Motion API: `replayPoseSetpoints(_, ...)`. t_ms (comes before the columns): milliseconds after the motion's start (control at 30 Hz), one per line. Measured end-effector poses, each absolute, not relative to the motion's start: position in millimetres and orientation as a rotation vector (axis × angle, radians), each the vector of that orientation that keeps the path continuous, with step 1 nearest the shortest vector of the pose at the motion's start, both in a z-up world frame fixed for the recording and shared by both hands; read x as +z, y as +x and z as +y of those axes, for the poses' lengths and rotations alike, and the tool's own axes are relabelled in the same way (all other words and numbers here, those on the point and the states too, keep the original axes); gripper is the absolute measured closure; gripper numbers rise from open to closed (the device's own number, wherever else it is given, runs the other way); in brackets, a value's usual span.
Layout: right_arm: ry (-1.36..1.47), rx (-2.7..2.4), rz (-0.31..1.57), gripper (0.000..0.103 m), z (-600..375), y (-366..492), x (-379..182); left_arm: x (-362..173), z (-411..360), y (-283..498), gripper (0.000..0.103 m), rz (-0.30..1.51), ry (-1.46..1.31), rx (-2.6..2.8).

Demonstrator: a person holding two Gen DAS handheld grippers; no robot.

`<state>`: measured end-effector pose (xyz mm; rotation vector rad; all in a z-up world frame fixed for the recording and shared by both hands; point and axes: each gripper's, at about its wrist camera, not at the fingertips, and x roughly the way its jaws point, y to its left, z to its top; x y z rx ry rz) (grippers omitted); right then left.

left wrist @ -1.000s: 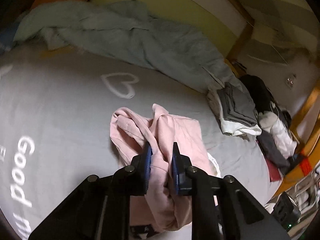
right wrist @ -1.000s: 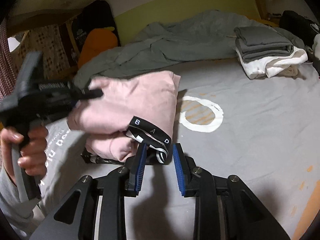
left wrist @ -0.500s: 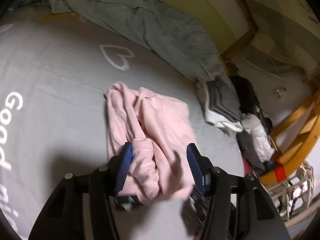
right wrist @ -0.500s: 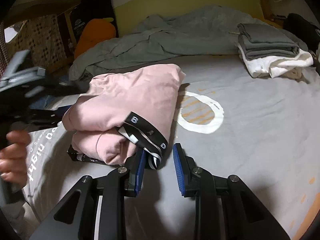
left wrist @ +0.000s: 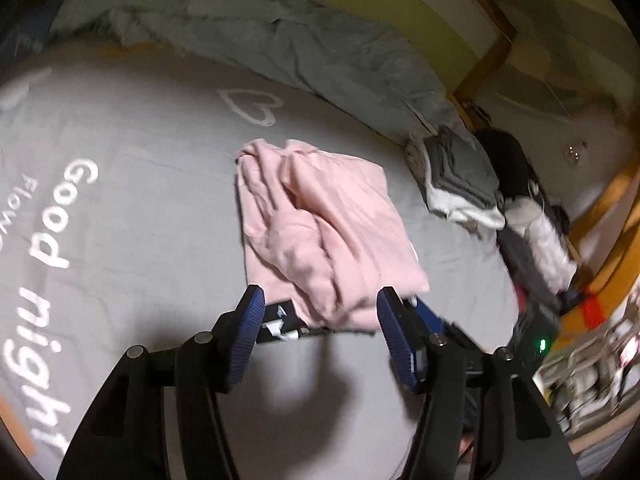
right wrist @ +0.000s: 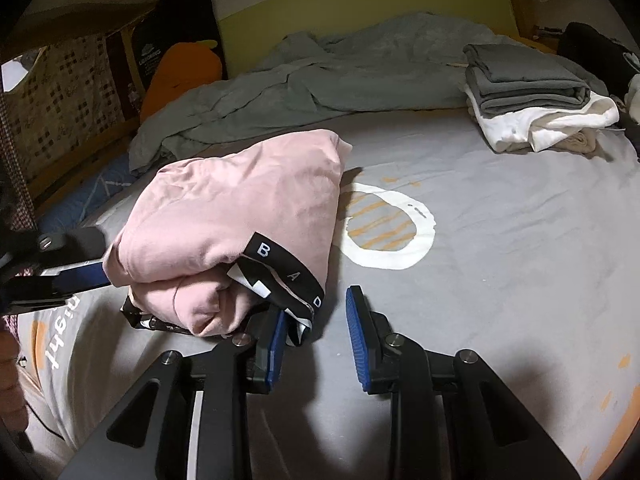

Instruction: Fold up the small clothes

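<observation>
A folded pink garment [left wrist: 332,220] [right wrist: 240,208] lies on the grey printed bed sheet [left wrist: 120,160], a black lettered waistband [right wrist: 288,272] sticking out at its near edge. My left gripper [left wrist: 319,308] is open just short of that edge, and its pads do not press the cloth. From the right wrist view, one of its fingers [right wrist: 76,276] shows beside the bundle's left side. My right gripper [right wrist: 316,304] stands open with only sheet between its fingers, the left one right next to the waistband.
A folded grey and white stack [left wrist: 460,176] [right wrist: 528,88] sits to the right of the pink garment. A crumpled grey-green blanket [right wrist: 360,68] runs along the back wall. Dark loose clothes [left wrist: 528,208] pile by the wooden bed frame [left wrist: 600,208]. An orange plush [right wrist: 180,76] leans at the back left.
My left gripper let go of the pink garment, opened wide and drew back toward its near edge. The garment settled on the sheet. The right gripper has stayed put.
</observation>
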<state>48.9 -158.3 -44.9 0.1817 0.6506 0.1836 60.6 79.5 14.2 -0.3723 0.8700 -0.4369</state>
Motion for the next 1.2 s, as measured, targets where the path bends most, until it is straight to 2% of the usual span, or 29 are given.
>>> replayPoseSetpoints(200,0.192,0.179,0.645,0.075,-160.5,48.5,-44.9,13.8,51.2,57.7,0.047,0.843,-0.219,-0.436)
replayPoseSetpoints(233,0.191,0.179,0.645,0.075,-160.7,48.5,-44.9,11.1,46.4,61.3,0.051,0.842,-0.194,-0.431)
replayPoseSetpoints(267,0.192,0.179,0.644,0.075,-160.8,48.4,-44.9,7.9,41.9,65.7,0.062,0.842,-0.159,-0.416)
replayPoseSetpoints(300,0.193,0.180,0.643,0.075,-161.2,48.5,-44.9,3.9,36.0,69.8,0.082,0.855,-0.102,-0.385)
replayPoseSetpoints(433,0.227,0.175,0.638,0.075,-166.9,48.5,-45.3,8.0,34.5,65.2,0.094,0.804,-0.050,-0.347)
replayPoseSetpoints(567,0.278,0.131,0.595,0.073,-176.1,41.6,-44.3,11.7,44.0,61.7,0.095,0.779,-0.035,-0.309)
replayPoseSetpoints(767,0.183,0.102,0.565,0.073,-167.3,32.1,-43.6,-1.0,48.6,67.4,0.094,0.825,-0.080,-0.305)
replayPoseSetpoints(900,0.178,0.145,0.602,0.073,-168.9,30.1,-45.0,6.6,52.2,57.3,0.074,0.783,-0.025,-0.280)
replayPoseSetpoints(933,0.169,0.172,0.609,0.073,-169.5,26.7,-44.0,9.8,54.3,53.3,0.071,0.766,-0.017,-0.272)
replayPoseSetpoints(1200,0.211,0.256,0.503,0.073,-167.6,6.9,-2.5,53.7,51.4,46.6,0.072,0.616,-0.058,-0.383)
